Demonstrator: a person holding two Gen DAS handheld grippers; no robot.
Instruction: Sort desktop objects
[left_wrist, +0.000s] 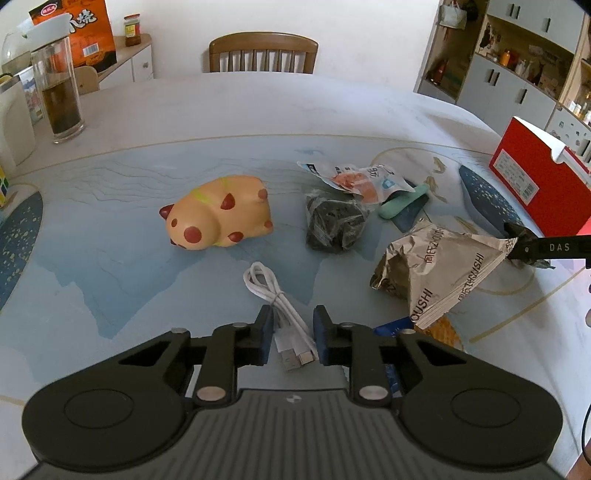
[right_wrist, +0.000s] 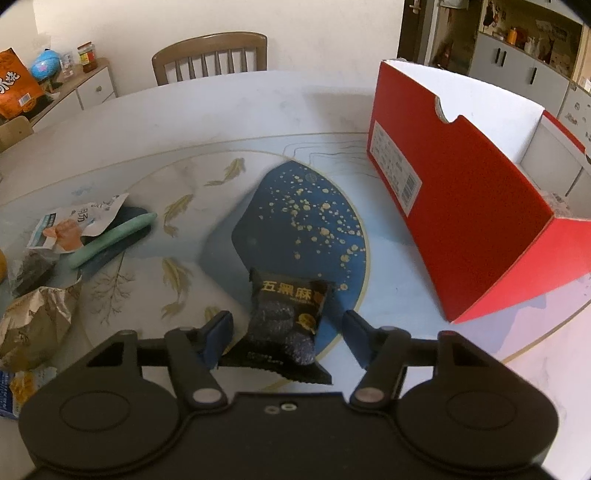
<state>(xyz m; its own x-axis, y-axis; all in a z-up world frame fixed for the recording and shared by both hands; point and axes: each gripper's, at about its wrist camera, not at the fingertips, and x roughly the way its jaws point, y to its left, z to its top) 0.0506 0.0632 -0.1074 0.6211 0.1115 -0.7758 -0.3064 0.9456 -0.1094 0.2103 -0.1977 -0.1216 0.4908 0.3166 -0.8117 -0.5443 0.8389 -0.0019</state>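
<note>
A coiled white USB cable (left_wrist: 275, 299) lies on the table's near side, and my left gripper (left_wrist: 293, 321) is shut on it just above its plugs. A small black snack packet (right_wrist: 286, 314) with yellow print rests on the dark blue patch of the table mat. My right gripper (right_wrist: 288, 328) straddles it, open, with a gap between each pad and the packet. A finger (left_wrist: 546, 248) of that gripper shows at the right edge of the left wrist view. The open red box (right_wrist: 461, 206) stands to the right of the packet.
An orange spotted pig toy (left_wrist: 218, 214), a dark plastic-wrapped bundle (left_wrist: 334, 225), a white snack pouch (left_wrist: 354, 177), a green stick (left_wrist: 402, 203) and a crumpled paper bag (left_wrist: 436, 273) lie mid-table. A tall glass (left_wrist: 61, 92) stands far left; a chair (left_wrist: 262, 53) stands behind.
</note>
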